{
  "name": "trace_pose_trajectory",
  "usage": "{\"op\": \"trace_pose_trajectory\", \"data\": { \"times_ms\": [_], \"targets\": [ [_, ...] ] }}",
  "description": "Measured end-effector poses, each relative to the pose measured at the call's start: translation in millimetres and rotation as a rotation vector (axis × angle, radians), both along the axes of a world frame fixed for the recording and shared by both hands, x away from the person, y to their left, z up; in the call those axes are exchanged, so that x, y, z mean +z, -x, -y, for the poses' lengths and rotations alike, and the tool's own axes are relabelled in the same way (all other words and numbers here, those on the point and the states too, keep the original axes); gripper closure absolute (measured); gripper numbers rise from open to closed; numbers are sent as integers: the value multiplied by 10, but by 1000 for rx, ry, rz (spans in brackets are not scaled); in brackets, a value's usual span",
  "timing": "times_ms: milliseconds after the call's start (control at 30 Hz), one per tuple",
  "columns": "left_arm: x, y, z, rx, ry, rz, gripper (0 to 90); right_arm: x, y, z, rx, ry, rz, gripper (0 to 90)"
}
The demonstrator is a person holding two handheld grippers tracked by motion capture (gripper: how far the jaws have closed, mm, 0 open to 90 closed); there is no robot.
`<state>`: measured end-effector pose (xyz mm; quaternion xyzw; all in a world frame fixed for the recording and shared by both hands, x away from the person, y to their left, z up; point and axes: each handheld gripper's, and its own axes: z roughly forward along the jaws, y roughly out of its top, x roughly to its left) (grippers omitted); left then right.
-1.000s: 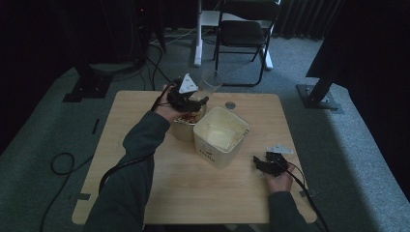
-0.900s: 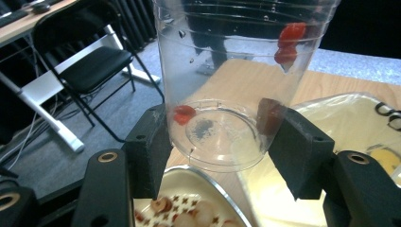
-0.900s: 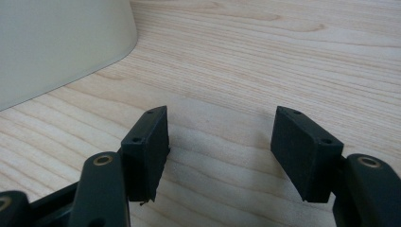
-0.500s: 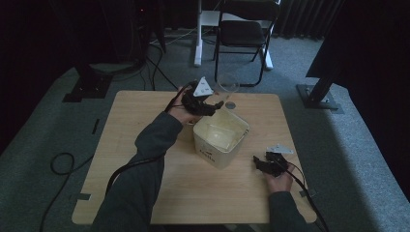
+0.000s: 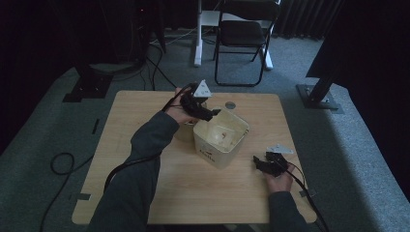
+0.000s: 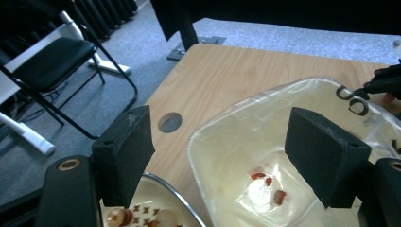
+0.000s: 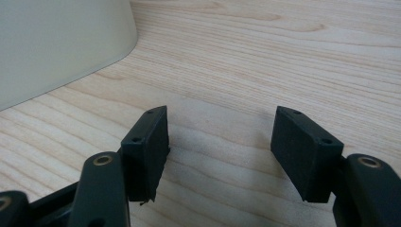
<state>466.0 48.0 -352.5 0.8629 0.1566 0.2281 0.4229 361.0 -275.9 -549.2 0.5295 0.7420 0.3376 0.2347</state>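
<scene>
The lined bin (image 5: 220, 137) sits near the middle of the table (image 5: 145, 116), and the food scraps (image 6: 265, 185) lie at its bottom, a pale round piece with a few red bits around it; the left hand-held gripper (image 5: 212, 114) hangs over the bin's rim at about ten o'clock from its centre, and its jaws have just been opening, so they now stand wide with nothing between the pads; a second ago that gripper was lower and further toward nine o'clock, over the plate (image 6: 161, 208) beside the bin, and since then it has swung across above the bin's mouth; to my eye that reads as a piece carried over from the plate and let fall, so this drop looks done; the plate, seen in the left gripper view, carries a few more pieces near its patterned rim, so I would judge more trips remain; the right hand-held gripper (image 5: 263, 164) rests low over the table at about four o'clock from the bin, jaws parted at a middling width and empty, bare wood between them in its own view; it sits in the same spot as a second ago, taking no part yet
</scene>
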Motion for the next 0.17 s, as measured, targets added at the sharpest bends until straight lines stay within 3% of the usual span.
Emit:
{"op": "trace_pose_trajectory", "data": {
  "times_ms": [167],
  "targets": [
    [10, -15, -34, 15, 7, 2, 255, 0, 0, 0, 0, 0, 0, 371]
  ]
}}
